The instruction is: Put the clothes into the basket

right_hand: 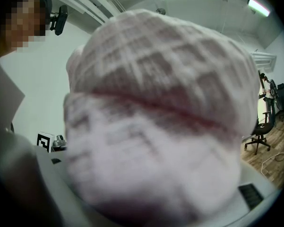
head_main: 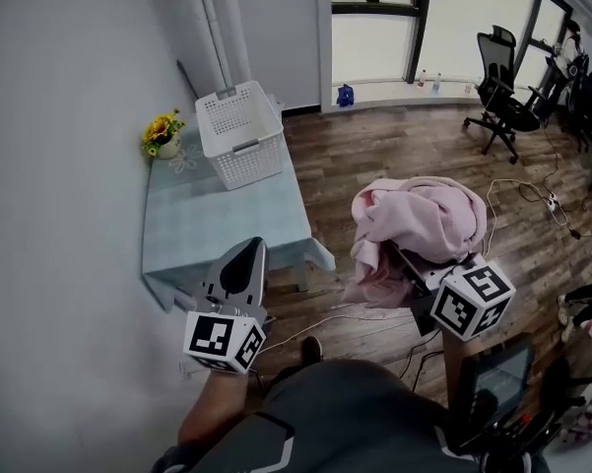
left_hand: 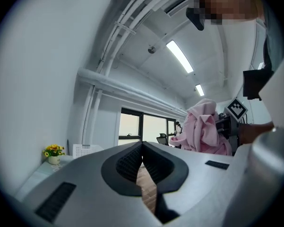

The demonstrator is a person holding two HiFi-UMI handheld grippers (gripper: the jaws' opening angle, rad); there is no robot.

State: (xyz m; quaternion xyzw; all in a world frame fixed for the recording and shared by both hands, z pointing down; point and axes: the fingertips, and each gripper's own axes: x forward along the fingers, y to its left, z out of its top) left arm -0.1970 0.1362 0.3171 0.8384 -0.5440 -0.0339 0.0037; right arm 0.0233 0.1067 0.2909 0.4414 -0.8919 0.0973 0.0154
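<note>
A bundle of pink clothes (head_main: 419, 220) hangs over the wooden floor, and my right gripper (head_main: 414, 269) is shut on it from below. In the right gripper view the pink clothes (right_hand: 156, 117) fill almost the whole picture and hide the jaws. The white slatted basket (head_main: 238, 134) stands at the far end of the pale blue table (head_main: 217, 225), apart from both grippers. My left gripper (head_main: 244, 259) is over the table's near edge, pointing toward the basket. Its jaws meet at the tips with nothing between them, as the left gripper (left_hand: 142, 145) shows in its own view.
A small pot of yellow flowers (head_main: 163, 134) stands left of the basket against the wall. Black office chairs (head_main: 502, 92) stand by the window at the back right. A power strip and cables (head_main: 547, 203) lie on the floor on the right.
</note>
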